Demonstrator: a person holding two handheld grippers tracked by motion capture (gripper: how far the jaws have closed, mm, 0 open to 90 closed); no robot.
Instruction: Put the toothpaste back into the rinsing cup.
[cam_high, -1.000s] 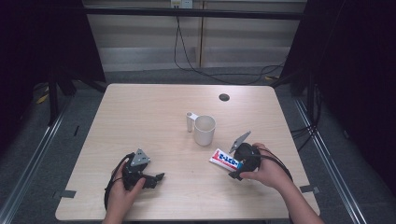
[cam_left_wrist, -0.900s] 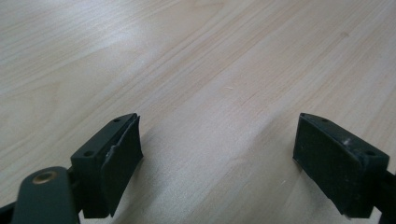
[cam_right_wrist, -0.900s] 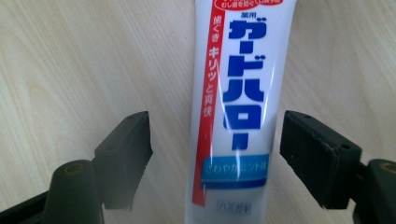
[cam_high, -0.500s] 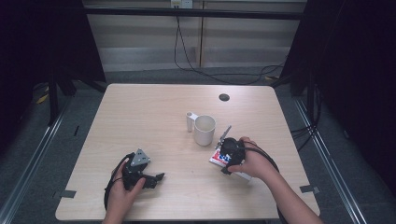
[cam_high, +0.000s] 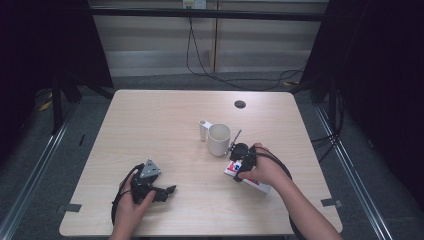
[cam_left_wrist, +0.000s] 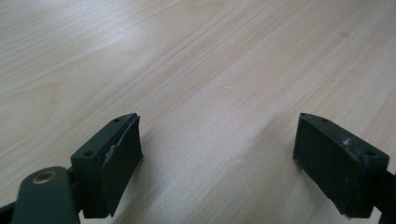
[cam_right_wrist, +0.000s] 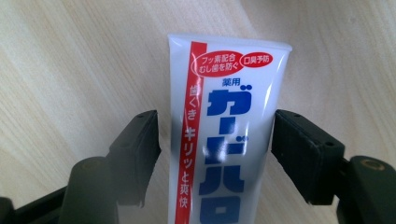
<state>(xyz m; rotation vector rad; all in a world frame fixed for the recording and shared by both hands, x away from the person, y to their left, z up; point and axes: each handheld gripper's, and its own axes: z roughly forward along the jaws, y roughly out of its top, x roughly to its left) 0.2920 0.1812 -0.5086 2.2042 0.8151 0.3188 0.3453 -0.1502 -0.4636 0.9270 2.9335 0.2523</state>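
Note:
A white toothpaste tube (cam_right_wrist: 224, 130) with blue and red print lies flat on the wooden table (cam_high: 165, 120), right of the middle. My right gripper (cam_right_wrist: 215, 154) points down over it with a jaw on each side of the tube. The jaws have just been closing. The right pad is at the tube's edge, and a thin gap shows at the left pad. In the high view the right gripper (cam_high: 238, 161) and its hand cover most of the tube (cam_high: 258, 185). My left gripper (cam_left_wrist: 217, 158) rests open on bare wood at the front left (cam_high: 167, 190).
A white mug (cam_high: 219, 139) stands just behind and left of the right hand, with a small white upright piece (cam_high: 203, 130) beside it. A black round spot (cam_high: 240, 104) sits near the table's far edge.
The right hand has moved left and come over the toothpaste tube, which it now largely covers. The left hand and its gripper have stayed put.

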